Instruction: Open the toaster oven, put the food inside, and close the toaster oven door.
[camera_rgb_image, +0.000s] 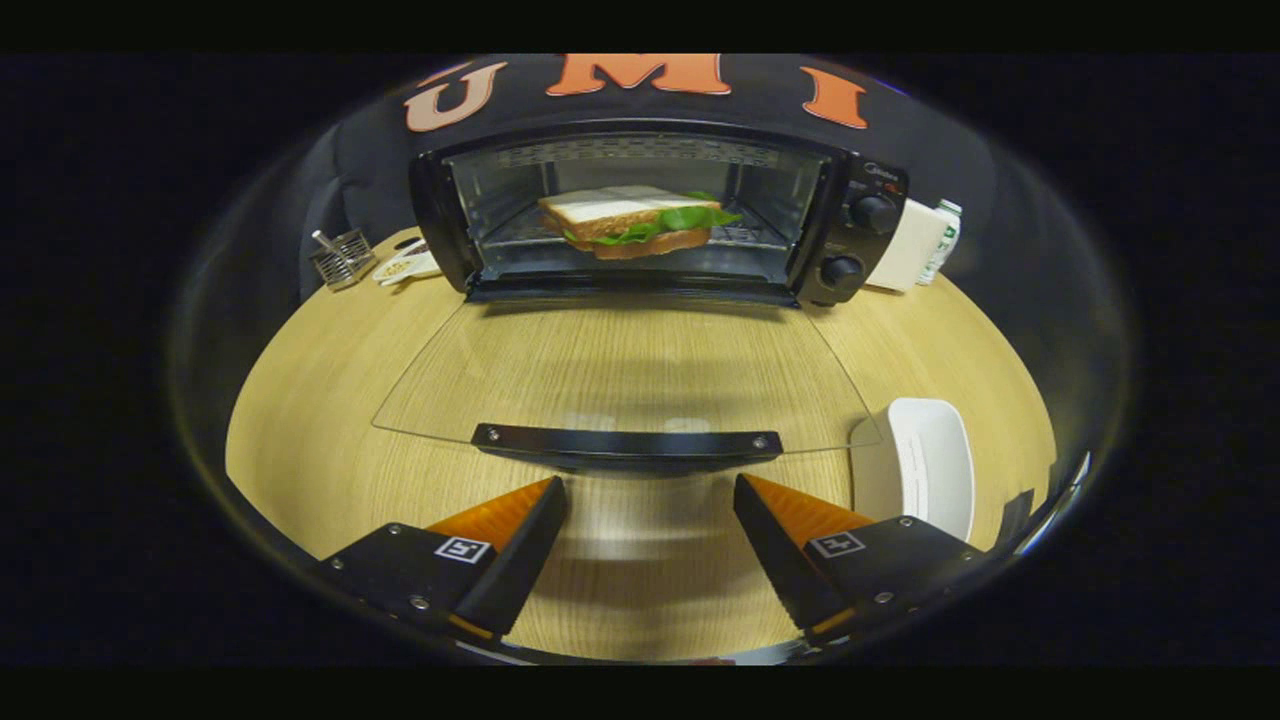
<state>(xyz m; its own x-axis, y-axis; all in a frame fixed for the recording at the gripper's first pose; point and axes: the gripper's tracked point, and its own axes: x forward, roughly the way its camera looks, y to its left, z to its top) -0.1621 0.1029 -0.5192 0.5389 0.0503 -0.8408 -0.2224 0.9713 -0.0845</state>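
A black toaster oven stands at the back of the wooden table with its glass door folded down flat toward me. A sandwich with white bread and green lettuce lies on the rack inside the oven. The door's black handle bar sits just ahead of my fingers. My gripper is open, its two fingers spread apart just short of the handle, with nothing between them.
A white dish rests on the table beside the right finger, near the door's corner. A small wire rack and a pale utensil lie left of the oven. A white box and a bottle stand to its right.
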